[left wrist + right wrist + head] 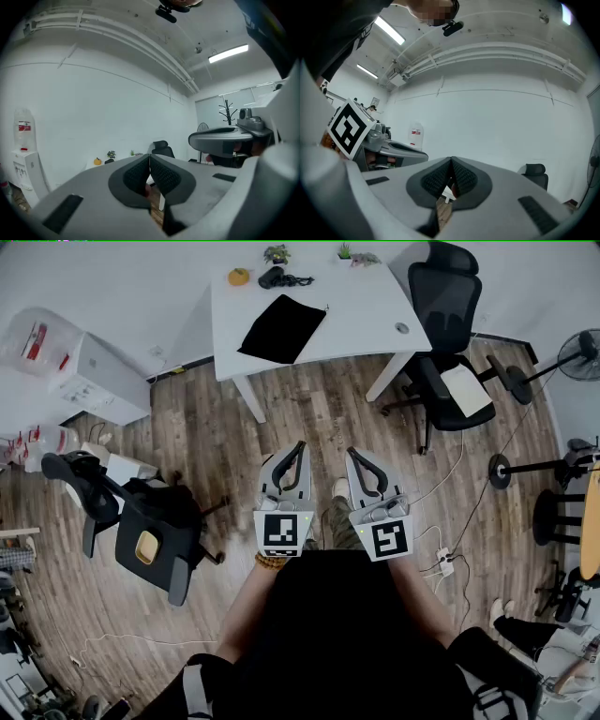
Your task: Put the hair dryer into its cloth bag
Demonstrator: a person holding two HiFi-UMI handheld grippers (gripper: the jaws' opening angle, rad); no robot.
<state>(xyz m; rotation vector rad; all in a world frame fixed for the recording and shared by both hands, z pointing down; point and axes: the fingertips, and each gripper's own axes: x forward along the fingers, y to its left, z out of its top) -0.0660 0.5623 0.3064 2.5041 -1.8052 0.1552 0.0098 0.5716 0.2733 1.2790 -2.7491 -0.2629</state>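
Left gripper (300, 445) well apart from hair dryer (275, 277)

In the head view, the hair dryer (274, 277) at 12 o'clock on the white table (356, 306) is too small to tell beyond a dark shape with a cord. The standing fan (583, 354) at 2 o'clock is cut by the edge. In the left gripper view, the left gripper (149, 158) hides most of that table. In the right gripper view, the right gripper (451, 161) covers the lower part of 1 office chair (534, 172) at 4 o'clock.
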